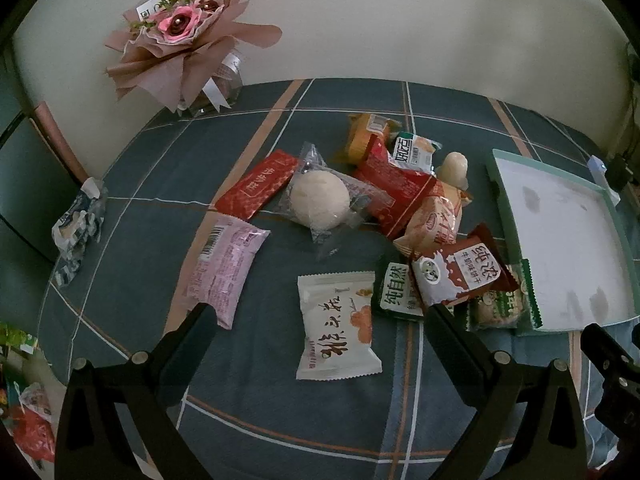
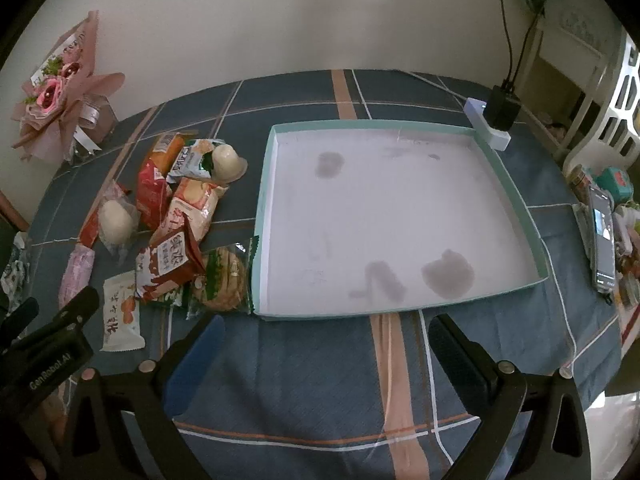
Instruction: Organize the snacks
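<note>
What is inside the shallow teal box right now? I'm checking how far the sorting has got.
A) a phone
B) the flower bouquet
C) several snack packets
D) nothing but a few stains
D: in the right wrist view the box shows only a bare white floor with grey stains, while the snack packets all lie on the tablecloth to its left.

Right of the left gripper (image 1: 316,320), the green packet (image 1: 394,292) lies half under the brown-and-white biscuit packet (image 1: 460,270); the tray (image 1: 622,240) runs off frame. Small print stays unreadable.
</note>
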